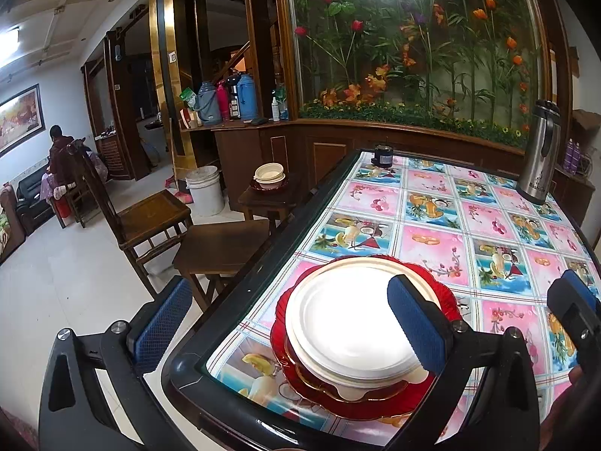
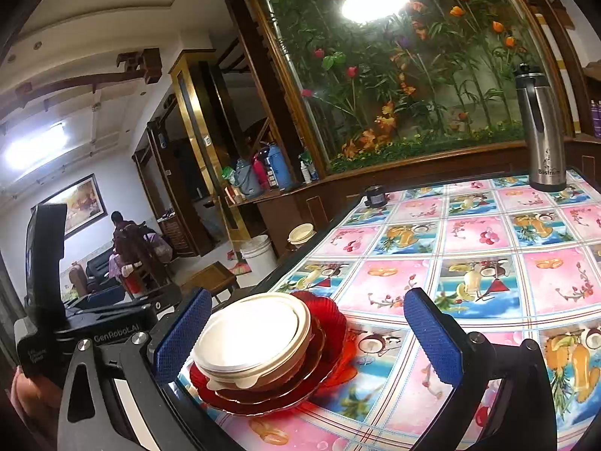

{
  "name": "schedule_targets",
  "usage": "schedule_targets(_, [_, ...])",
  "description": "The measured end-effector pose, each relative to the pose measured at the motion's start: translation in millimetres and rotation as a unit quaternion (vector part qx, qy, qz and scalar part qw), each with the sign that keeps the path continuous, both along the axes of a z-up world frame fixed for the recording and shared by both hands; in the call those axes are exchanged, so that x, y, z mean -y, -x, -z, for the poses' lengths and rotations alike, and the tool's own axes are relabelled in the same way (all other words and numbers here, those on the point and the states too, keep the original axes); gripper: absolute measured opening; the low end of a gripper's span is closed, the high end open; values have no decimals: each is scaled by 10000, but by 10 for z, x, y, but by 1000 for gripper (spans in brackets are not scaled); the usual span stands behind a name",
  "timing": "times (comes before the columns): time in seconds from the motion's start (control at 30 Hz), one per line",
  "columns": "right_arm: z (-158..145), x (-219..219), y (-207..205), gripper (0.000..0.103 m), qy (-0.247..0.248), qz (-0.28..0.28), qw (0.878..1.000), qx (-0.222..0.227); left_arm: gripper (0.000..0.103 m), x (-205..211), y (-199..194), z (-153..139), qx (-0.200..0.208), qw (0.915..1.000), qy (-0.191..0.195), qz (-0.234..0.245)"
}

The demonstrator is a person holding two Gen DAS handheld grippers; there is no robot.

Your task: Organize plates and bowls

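**Left wrist view**
- The left gripper hangs low in the frame with its jaws spread wide and nothing between the pads. One blue pad sits off the table edge at lower left; the other overlaps the plates at lower centre.
- The plates sit at the near corner of the table: white ones on top, red glass ones beneath, largest at the bottom. They read as already nested by size, which keeps the pile steady.
- The bowls are stacked on a small stool at centre frame, well apart from the plates. Keeping them there probably sorts bowls from plates.
- The right gripper shows at the right edge; its opening cannot be told from here.
- A steel flask stands upright at the table's far right, and a small dark jar at its far edge.
- The table wears a glossy fruit-print cloth inside a dark raised rim. Beyond it are a wooden chair, a white bucket and a glass case of artificial flowers. A person sits at far left.

**Right wrist view**
- The right gripper is also wide open and empty, its left pad just beside the plates at lower centre.
- The left gripper's body fills the lower left.
- The bowls show small at mid frame, off the table.
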State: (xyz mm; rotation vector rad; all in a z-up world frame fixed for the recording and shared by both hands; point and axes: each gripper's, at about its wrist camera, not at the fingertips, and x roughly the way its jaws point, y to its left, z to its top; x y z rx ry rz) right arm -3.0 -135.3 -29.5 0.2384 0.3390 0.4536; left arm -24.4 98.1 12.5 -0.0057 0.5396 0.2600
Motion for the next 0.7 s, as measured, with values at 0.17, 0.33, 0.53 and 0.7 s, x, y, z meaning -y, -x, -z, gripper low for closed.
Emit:
schedule_targets(0.17, [-18,22,11,102,-55,42,10000,8,103,2,8,1,-8,10000,10,9])
schedule_targets(0.33, [-3,8,-5,102,-65,15,10000,-26,103,-1,12,2,-10,10000,0,18])
schedule_targets(0.53, [16,4,-28,102,-79,-17,9999,-103,103,5,11,7,-17,10000,0,20])
schedule_targets(0.7, [11,-26,-16,102,-57,-39,9999,-75,103,13,17,26,-30,10000,-3,35])
